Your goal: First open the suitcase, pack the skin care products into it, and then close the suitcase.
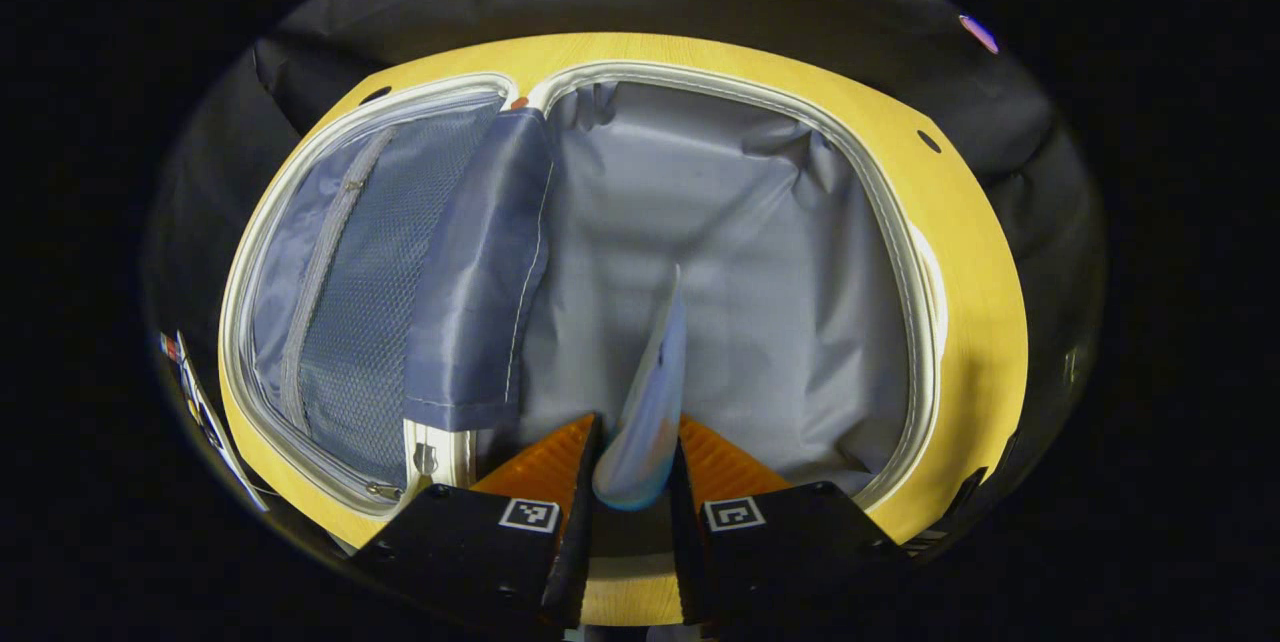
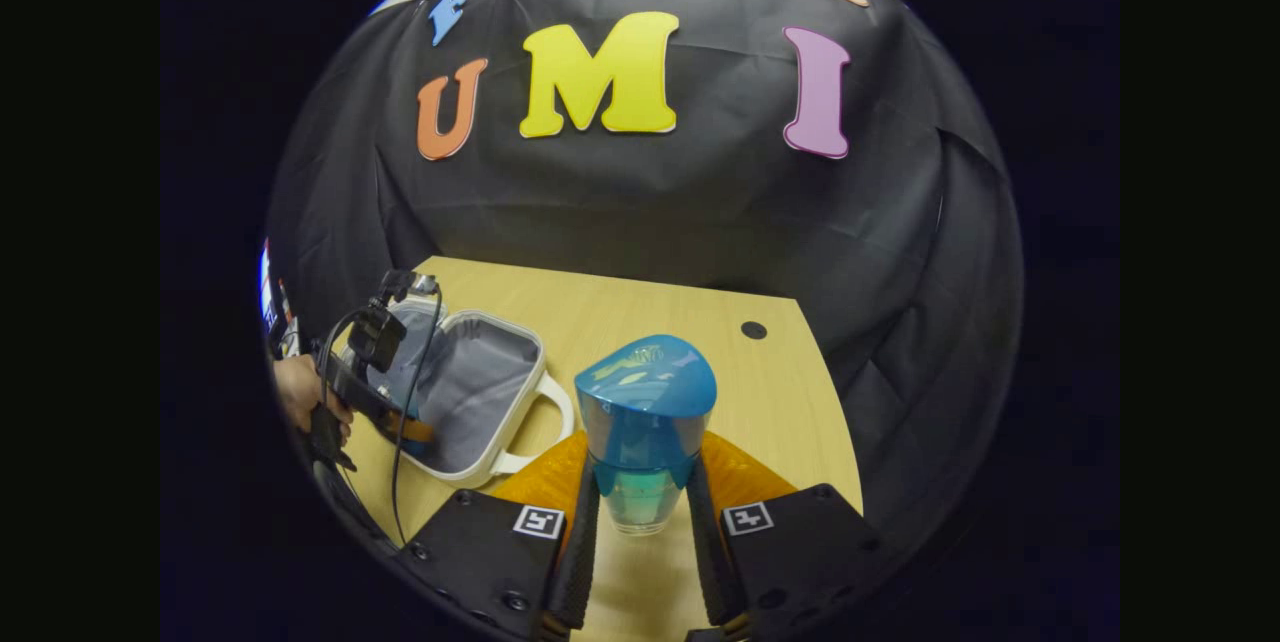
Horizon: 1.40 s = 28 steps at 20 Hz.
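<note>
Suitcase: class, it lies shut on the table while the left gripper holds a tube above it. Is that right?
Not quite: the suitcase lies open, its grey lining bare, as the left gripper view shows. The left gripper does hold a tube above it.

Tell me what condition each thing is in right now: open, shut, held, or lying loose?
suitcase: open, lying flat on the table.
mesh pocket: zipped shut inside the lid.
tube: held over the open suitcase.
left gripper: shut on the tube.
blue-capped bottle: upright, held above the table.
right gripper: shut on the bottle.
</note>
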Available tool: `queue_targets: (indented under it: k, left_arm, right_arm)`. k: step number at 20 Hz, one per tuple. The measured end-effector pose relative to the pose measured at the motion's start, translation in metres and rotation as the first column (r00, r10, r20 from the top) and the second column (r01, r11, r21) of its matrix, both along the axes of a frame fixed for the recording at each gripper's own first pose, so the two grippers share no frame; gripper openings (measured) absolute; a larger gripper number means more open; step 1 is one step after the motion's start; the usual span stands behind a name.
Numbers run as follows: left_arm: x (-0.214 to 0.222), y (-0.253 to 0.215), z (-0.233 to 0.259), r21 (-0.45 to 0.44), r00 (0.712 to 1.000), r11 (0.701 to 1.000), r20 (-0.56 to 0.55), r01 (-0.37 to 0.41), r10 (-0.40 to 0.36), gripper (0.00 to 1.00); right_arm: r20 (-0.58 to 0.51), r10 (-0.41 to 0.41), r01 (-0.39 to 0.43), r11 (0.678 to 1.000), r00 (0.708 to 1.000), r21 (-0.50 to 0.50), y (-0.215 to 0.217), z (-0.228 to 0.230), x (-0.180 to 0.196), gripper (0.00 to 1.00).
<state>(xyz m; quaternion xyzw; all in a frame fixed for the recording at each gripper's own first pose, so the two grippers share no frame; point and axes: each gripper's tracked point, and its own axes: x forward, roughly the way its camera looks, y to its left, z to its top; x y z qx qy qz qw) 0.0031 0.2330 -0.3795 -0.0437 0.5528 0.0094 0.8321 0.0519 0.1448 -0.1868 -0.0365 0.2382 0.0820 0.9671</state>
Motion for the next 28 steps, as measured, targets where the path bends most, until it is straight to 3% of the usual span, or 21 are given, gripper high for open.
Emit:
queue_targets:
  k: [9, 13, 18, 21, 22, 25, 28]
  left_arm:
    - [0.004, 0.002, -0.007, 0.042, 0.998, 0.999, -0.062, -0.028, 0.031, 0.39]
    - [0.006, 0.002, -0.007, 0.078, 0.997, 0.997, -0.068, -0.014, 0.019, 0.4]
    - [0.006, 0.003, -0.005, 0.071, 0.997, 0.996, -0.049, -0.055, 0.058, 0.47]
    - [0.004, -0.005, 0.011, 0.058, 0.998, 0.996, 0.016, -0.062, 0.062, 0.85]
    - [0.003, -0.007, 0.019, 0.062, 0.997, 0.996, 0.045, -0.065, 0.062, 0.91]
    - [-0.003, -0.003, 0.053, 0.07, 0.982, 0.995, 0.178, -0.074, 0.06, 0.95]
    - [-0.016, 0.012, 0.096, 0.094, 0.938, 0.992, 0.344, -0.088, 0.051, 0.94]
  right_arm:
    - [-0.011, -0.013, 0.013, 1.0, 1.0, 0.006, -0.018, -0.007, -0.013, 0.41]
    - [-0.016, 0.008, -0.008, 1.0, 1.0, 0.014, -0.017, -0.007, -0.015, 0.41]
    - [-0.01, 0.064, -0.063, 0.998, 0.998, 0.01, -0.006, -0.001, -0.008, 0.41]
    - [-0.016, 0.104, -0.104, 0.994, 0.994, 0.016, 0.01, 0.004, -0.001, 0.41]
    - [-0.016, 0.118, -0.118, 0.993, 0.993, 0.016, 0.017, 0.006, 0.003, 0.41]
    - [-0.021, 0.164, -0.163, 0.986, 0.986, 0.021, 0.047, 0.009, 0.015, 0.41]
    - [-0.038, 0.213, -0.211, 0.976, 0.976, 0.046, 0.089, 0.009, 0.026, 0.41]
